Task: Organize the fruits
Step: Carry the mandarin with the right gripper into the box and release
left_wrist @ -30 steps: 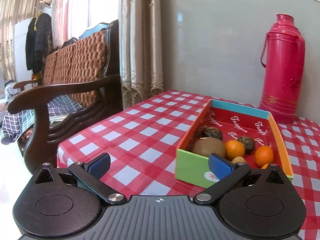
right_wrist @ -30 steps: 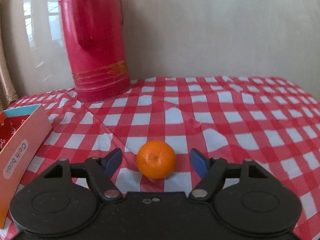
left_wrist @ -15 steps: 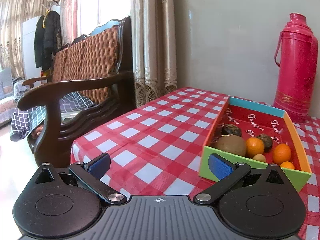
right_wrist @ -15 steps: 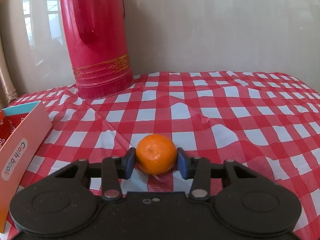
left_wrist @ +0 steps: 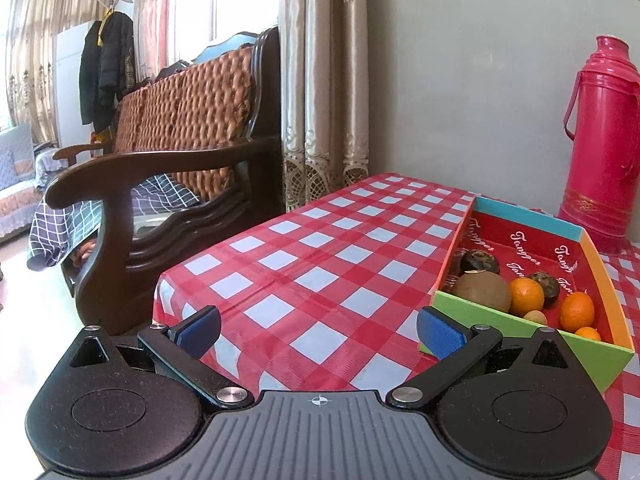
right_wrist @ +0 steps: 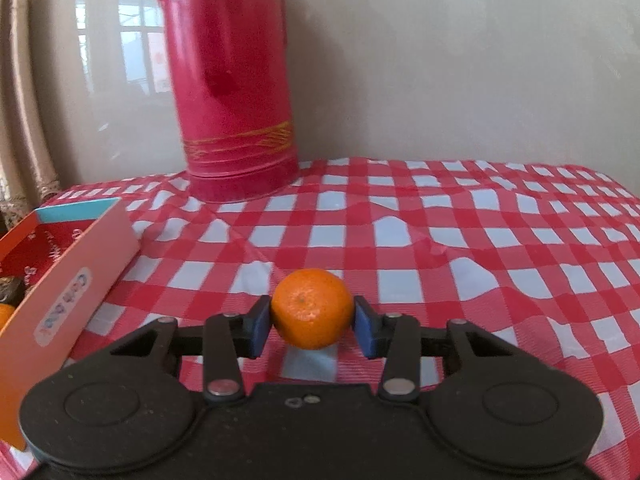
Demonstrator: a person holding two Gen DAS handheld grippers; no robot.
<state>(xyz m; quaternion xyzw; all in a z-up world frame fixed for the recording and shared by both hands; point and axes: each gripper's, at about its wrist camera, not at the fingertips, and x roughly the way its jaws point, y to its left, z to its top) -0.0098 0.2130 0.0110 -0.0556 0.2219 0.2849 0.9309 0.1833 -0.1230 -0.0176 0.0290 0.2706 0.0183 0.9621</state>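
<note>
Overall count: one tangerine (right_wrist: 312,309) clamped between the blue pads (right_wrist: 259,325) of the right tongs (right_wrist: 313,326), held above the checked tablecloth (right_wrist: 460,264); its stem dimple faced the camera, and being nearly round it showed no clear long axis. In the cardboard box (left_wrist: 496,320) lay three more small oranges (left_wrist: 526,295), one brown kiwi (left_wrist: 482,291), two dark wrinkled fruits (left_wrist: 479,261) and one small tan fruit (left_wrist: 535,317). One red thermos (right_wrist: 230,88) stood upright near the wall behind the box. One wooden armchair (left_wrist: 176,168) stood just beside the table's left edge.

Left tongs (left_wrist: 318,330): pads wide apart, gripping nothing, hovering at the near table edge with the right pad just in front of the box's green end wall. Open cloth lay left of the box and to the right of the held tangerine. Box's orange side wall (right_wrist: 68,288) stood left of the right tongs; its long axis ran away from the camera toward the thermos.
</note>
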